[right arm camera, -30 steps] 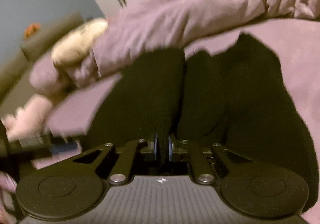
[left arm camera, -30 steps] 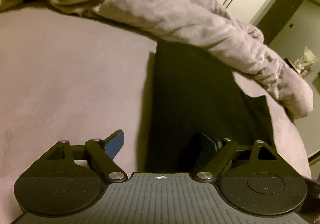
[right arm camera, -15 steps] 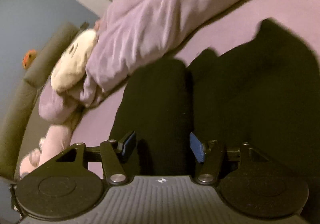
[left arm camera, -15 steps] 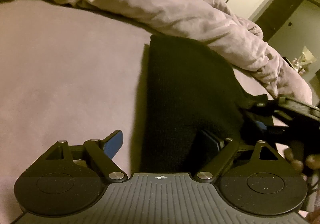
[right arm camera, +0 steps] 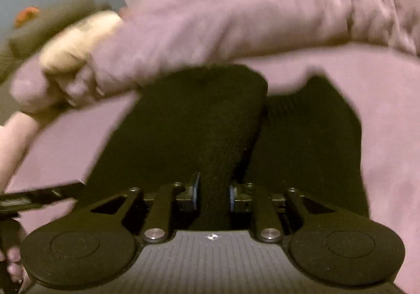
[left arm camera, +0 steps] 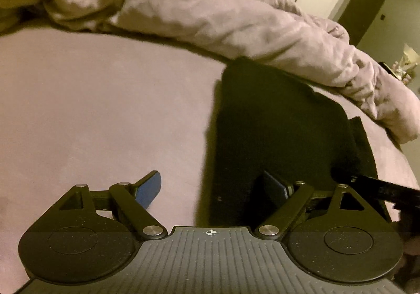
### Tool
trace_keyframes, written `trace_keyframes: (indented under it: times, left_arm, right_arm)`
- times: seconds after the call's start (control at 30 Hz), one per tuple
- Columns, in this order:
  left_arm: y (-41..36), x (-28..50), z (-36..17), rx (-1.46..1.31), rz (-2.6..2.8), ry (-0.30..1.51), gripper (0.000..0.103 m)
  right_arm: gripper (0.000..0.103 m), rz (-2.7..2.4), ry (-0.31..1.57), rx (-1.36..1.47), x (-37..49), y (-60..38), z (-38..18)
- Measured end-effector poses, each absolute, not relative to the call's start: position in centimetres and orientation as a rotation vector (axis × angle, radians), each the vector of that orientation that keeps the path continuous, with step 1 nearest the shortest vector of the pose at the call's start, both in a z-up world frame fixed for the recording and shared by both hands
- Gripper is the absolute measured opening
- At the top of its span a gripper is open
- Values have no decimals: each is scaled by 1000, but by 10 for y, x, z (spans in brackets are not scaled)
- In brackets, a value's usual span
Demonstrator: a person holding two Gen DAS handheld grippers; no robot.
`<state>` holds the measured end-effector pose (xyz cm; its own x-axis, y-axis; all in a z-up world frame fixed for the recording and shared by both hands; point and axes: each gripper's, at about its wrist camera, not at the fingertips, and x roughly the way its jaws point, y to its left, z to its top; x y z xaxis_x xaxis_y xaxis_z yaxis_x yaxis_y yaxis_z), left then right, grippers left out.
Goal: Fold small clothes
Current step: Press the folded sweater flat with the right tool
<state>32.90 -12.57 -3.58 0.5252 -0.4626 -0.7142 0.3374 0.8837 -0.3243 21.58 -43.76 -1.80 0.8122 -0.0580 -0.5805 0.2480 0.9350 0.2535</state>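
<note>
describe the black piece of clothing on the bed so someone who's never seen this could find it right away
Start from the purple bed sheet, with a crumpled purple blanket heaped along its far side. Just in front of that blanket lies the black garment, a knitted piece. It is the only dark thing on the bed, and the right gripper pinches a fold of it.

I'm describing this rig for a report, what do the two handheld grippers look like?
Both the left gripper and the right gripper are matte black, with a ribbed grey centre plate bearing a small crosshair mark, round side discs, silver pivot bolts and linkage arms ending in blue-padded fingers.
</note>
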Motion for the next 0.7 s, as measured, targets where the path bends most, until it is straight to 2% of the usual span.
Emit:
trace_keyframes:
  times: [0.07, 0.13, 0.2, 0.4, 0.5, 0.57, 0.6, 0.63, 0.67, 0.7]
  left_arm:
    - [-124, 326, -34, -144, -468, 891, 89]
    - [-124, 324, -32, -117, -461, 876, 89]
    - [-123, 325, -33, -115, -462, 877, 89]
    - [-126, 322, -35, -142, -459, 879, 89]
    - [-126, 323, -34, -145, -462, 884, 89]
    - [-125, 325, -34, -147, -464, 889, 89]
    - [-125, 325, -34, -147, -464, 891, 89]
    - [-124, 325, -34, -144, -465, 891, 89]
    - [-124, 325, -34, -140, -465, 892, 89]
    - [-125, 325, -34, -138, -464, 891, 89]
  right_arm:
    - [32, -145, 573, 379, 210, -439, -3]
    - [58, -142, 515, 362, 199, -440, 12]
    - [70, -174, 487, 314, 191, -444, 18]
    - [70, -87, 575, 577, 201, -485, -12]
    - [72, -13, 548, 657, 207, -485, -19]
    - [69, 48, 532, 647, 212, -476, -18]
    - [63, 34, 536, 626, 215, -473, -17]
    - [46, 12, 560, 595, 221, -467, -18]
    - [39, 3, 570, 580, 224, -466, -20]
    - [38, 7, 569, 577, 226, -465, -22]
